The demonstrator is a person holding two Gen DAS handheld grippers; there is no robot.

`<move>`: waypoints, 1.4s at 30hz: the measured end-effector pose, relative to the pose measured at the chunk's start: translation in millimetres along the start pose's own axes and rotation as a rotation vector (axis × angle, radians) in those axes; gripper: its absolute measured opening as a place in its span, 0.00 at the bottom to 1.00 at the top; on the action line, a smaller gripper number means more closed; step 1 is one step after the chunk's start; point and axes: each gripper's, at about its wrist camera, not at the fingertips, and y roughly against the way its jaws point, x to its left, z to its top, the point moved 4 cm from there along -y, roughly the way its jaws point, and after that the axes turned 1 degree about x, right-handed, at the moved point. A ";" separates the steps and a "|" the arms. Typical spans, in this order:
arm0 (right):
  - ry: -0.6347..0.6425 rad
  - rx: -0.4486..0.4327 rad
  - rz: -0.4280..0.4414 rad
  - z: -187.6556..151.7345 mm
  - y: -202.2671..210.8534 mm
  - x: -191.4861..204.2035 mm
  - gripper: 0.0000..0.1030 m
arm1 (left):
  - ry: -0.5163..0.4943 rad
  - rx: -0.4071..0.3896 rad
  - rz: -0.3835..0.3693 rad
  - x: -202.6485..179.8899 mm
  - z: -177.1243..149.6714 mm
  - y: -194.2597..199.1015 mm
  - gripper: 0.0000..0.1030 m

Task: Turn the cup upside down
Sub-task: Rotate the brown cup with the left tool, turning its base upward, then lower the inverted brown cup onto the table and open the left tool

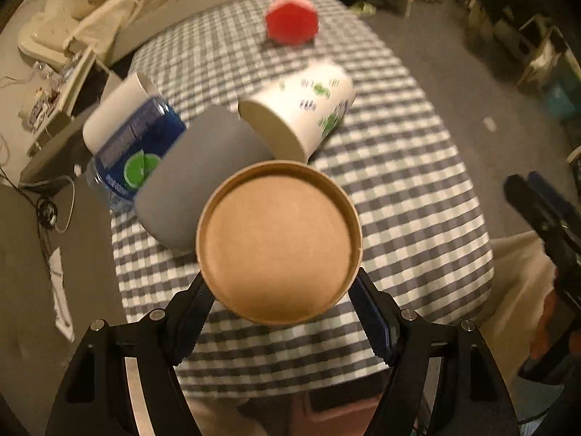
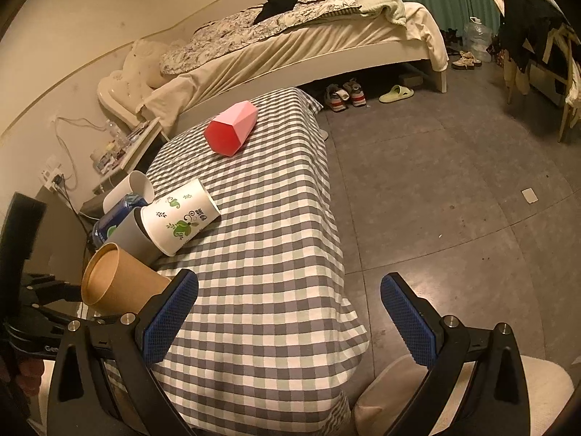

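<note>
My left gripper (image 1: pixel 279 290) is shut on a brown paper cup (image 1: pixel 279 241), held above the checked table with its flat base facing the left wrist camera. In the right wrist view the brown cup (image 2: pixel 120 283) is tilted on its side in the air at the table's near left, with the left gripper (image 2: pixel 54 290) at its left. My right gripper (image 2: pixel 290 309) is open and empty, over the table's near right edge. It shows in the left wrist view (image 1: pixel 544 225) at the far right.
On the checked tablecloth (image 2: pixel 272 236) lie a white flower-printed cup (image 2: pixel 179 218), a grey cup (image 2: pixel 132 234), a blue bottle (image 2: pixel 109 225), a plain white cup (image 2: pixel 127 189) and a pink faceted cup (image 2: pixel 230 129). A bed stands behind, with floor to the right.
</note>
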 end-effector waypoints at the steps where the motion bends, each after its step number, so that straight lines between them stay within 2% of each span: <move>1: 0.002 -0.001 0.000 0.2 0.1 0.2 0.98 | -0.001 -0.026 0.004 1.0 -3.1 3.7 0.75; 4: 0.030 -0.020 -0.011 -0.1 2.8 4.5 0.98 | 0.018 -0.088 -0.005 3.4 -13.3 13.3 0.75; 8: 0.082 -0.054 -0.028 -2.4 8.2 14.3 0.98 | 0.106 -0.210 -0.039 14.3 -33.1 33.9 0.75; 13: 0.142 -0.117 -0.044 -5.6 23.1 28.5 0.98 | 0.252 -0.433 -0.035 35.3 -51.4 68.5 0.75; 15: 0.165 -0.144 -0.048 -7.8 31.0 35.7 0.98 | 0.316 -0.498 -0.045 44.3 -57.8 79.7 0.75; 22: 0.202 -0.227 -0.073 -16.4 68.9 64.2 0.98 | 0.399 -0.660 -0.023 66.6 -78.9 101.7 0.75; 28: 0.231 -0.253 -0.055 -30.2 90.0 98.9 0.98 | 0.396 -0.701 -0.005 77.8 -102.8 98.1 0.75; 33: 0.298 -0.249 -0.075 -49.2 81.0 118.9 0.98 | 0.378 -0.724 -0.007 84.1 -120.8 83.0 0.75; 36: 0.345 -0.239 -0.088 -64.0 66.4 126.3 0.98 | 0.362 -0.731 0.022 86.6 -129.4 73.6 0.87; 39: 0.396 -0.213 -0.099 -72.7 51.3 132.9 0.98 | 0.383 -0.733 0.011 91.3 -131.4 67.0 0.89; 42: 0.425 -0.230 -0.114 -76.2 46.4 138.7 1.00 | 0.394 -0.724 0.013 95.0 -130.2 62.5 0.90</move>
